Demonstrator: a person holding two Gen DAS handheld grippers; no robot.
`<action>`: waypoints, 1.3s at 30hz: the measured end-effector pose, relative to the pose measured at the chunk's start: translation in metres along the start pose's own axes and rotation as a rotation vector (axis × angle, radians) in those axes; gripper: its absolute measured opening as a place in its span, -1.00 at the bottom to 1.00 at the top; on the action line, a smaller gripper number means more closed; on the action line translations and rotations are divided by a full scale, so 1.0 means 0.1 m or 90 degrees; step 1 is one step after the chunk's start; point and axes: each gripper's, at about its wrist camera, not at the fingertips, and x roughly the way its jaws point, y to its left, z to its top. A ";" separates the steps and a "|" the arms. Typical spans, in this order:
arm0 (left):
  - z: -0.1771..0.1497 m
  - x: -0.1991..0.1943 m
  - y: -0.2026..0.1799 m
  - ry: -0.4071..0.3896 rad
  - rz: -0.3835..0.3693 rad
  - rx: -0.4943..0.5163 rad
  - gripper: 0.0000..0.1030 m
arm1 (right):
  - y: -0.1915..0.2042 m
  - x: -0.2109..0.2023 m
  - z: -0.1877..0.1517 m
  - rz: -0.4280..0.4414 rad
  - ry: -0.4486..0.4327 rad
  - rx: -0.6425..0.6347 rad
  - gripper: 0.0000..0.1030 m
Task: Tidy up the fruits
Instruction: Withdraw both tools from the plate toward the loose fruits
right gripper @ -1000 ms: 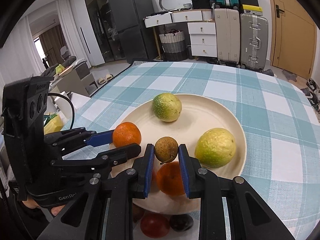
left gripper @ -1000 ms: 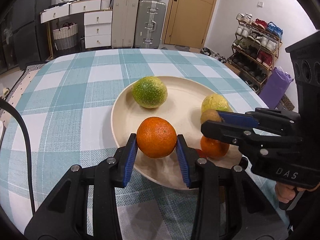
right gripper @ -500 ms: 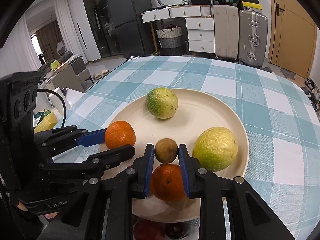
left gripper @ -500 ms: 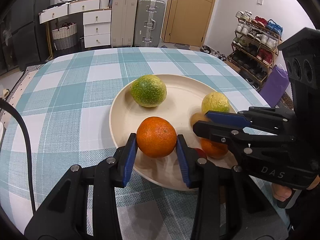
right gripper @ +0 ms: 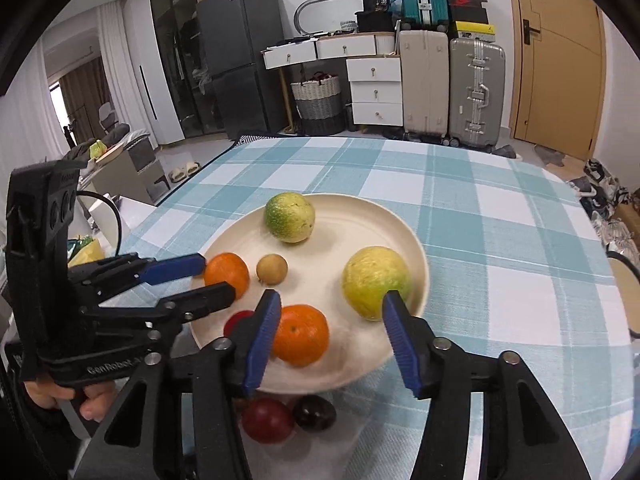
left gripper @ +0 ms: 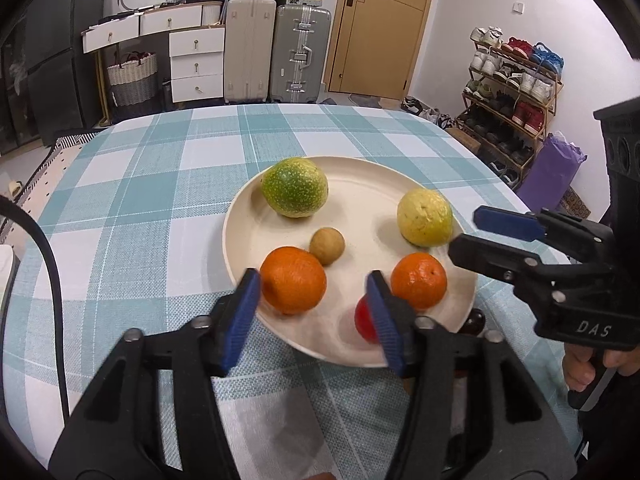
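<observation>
We take the cream plate [left gripper: 240, 216] on the checked tablecloth [left gripper: 132, 200] as our landmark. On it lie five fruits: a green speckled citrus [left gripper: 295, 187] toward the plate's far side, a yellow-green citrus [left gripper: 425, 217] at its right side, a small brown round fruit [left gripper: 327, 245] near its middle, and two oranges at its near edge. The larger orange [left gripper: 293, 280] sits at the plate's near left rim; the smaller orange [left gripper: 418, 280] sits at the near right.

Our left gripper [left gripper: 316, 320] is at the plate's near edge with its blue pads spread wide. The larger orange lies just inside the left pad; we cannot tell whether they touch, and the right pad stands well clear of it. Our right gripper [right gripper: 332, 332] is also over the plate's near edge, jaws apart and holding nothing, with the smaller orange [right gripper: 301, 334] beside its left pad and the yellow-green citrus [right gripper: 376, 282] just beyond its right pad.

Off the plate, against its near rim on the cloth, we see a red round fruit [right gripper: 267, 420] and a dark round fruit [right gripper: 314, 412] side by side. A second red fruit [right gripper: 237, 321] shows at the plate's near left rim, partly hidden by the fingers.

Beyond the table stand suitcases [right gripper: 476, 92], white drawers [right gripper: 376, 92] and a door [left gripper: 380, 28].
</observation>
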 end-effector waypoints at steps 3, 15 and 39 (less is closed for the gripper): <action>-0.02 -0.15 -0.02 -0.018 0.007 -0.002 0.62 | -0.06 -0.10 -0.05 0.005 -0.006 0.015 0.77; -0.25 -0.60 -0.17 -0.033 0.014 0.019 0.99 | -0.04 -0.35 -0.35 -0.031 0.012 0.001 0.99; -0.50 -0.58 -0.25 0.016 0.000 0.031 0.99 | -0.11 -0.22 -0.61 -0.020 0.069 0.021 0.99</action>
